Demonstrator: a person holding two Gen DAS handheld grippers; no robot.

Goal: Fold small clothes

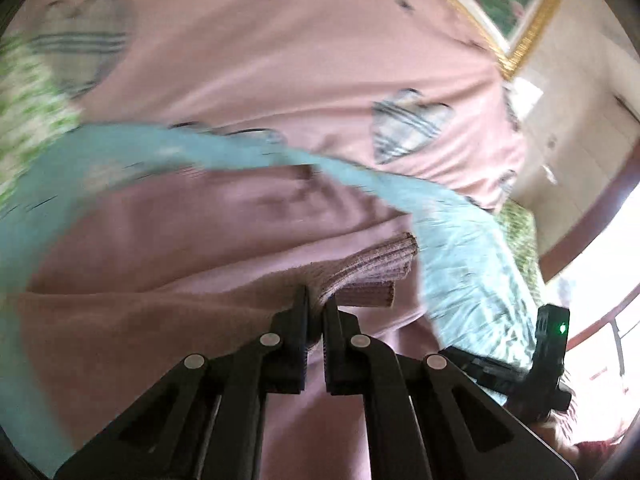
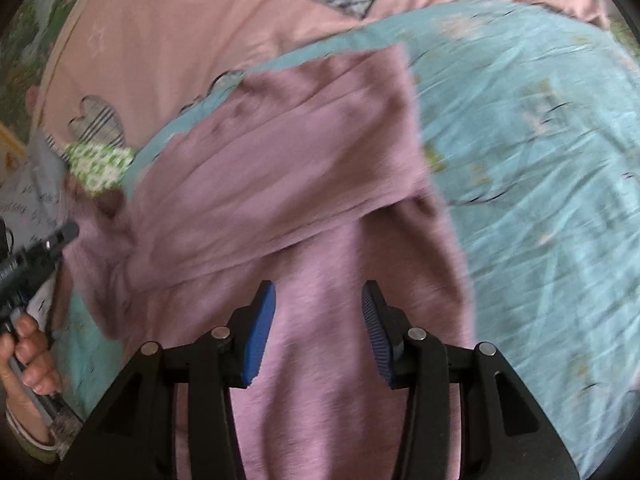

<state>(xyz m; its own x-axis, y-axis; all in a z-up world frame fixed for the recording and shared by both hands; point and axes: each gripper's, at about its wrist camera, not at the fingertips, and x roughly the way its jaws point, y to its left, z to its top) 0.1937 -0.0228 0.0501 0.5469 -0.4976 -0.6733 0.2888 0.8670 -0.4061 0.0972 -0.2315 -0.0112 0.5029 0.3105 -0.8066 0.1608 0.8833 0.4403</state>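
Mauve knit fabric, a small garment [image 2: 304, 184], lies spread on a pale blue printed cloth [image 2: 540, 160] over a pink bedcover with plaid hearts [image 1: 280, 60]. The left gripper [image 1: 316, 300] is clamped shut on the garment's ribbed cuff [image 1: 372, 264], which sticks out just past the black fingertips toward the right of the left wrist view. From that pinch, the sleeve runs back across the garment's body as a long diagonal band, from lower left to upper right in the right wrist view.

The right gripper [image 2: 318, 292] hovers over the garment's lower body with its 2 blue pads [image 2: 260, 332] standing apart and nothing between them; whether the tips touch the fabric cannot be told. A person's hand [image 2: 28, 356] holds the left tool at that view's left edge.

The left hand is the nearer 1 to the sleeve, so the fold likely turns on carrying the cuff inward across the body.
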